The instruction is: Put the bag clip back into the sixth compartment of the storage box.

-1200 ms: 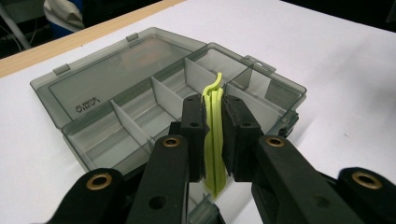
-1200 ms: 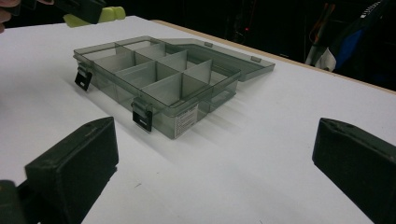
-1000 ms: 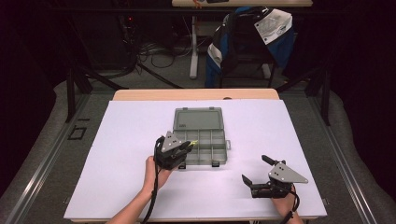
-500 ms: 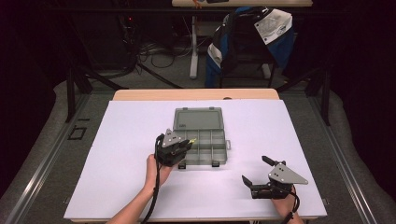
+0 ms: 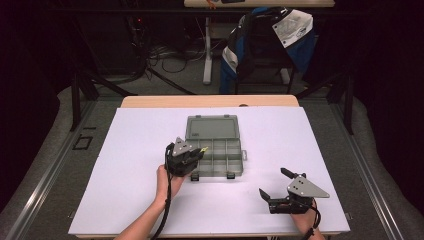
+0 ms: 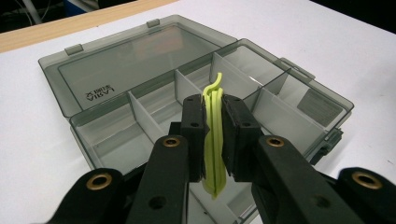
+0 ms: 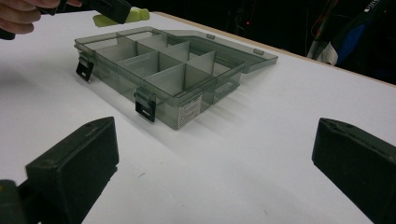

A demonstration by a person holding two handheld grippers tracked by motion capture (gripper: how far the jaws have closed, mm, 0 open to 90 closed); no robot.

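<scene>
Two black fingers (image 7: pixel 74 163) of the right gripper (image 7: pixel 210 172) are seen spread wide apart above the white desk (image 7: pixel 261 154). Beyond them an open grey compartment box (image 7: pixel 163 74) is laid flat, lid folded back. At top left, a hand (image 7: pixel 21 16) and a yellow-green strip (image 7: pixel 123 17) are seen above the box's far corner.

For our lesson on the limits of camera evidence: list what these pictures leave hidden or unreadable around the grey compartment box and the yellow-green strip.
- Yellow-green strip: its lower end, left gripper view, hidden behind the left gripper.
- Compartment box: near compartments, same view, covered by the gripper's arms.
- Box side label: right gripper view, print too small.
- Strip: high view, too small to identify.
</scene>
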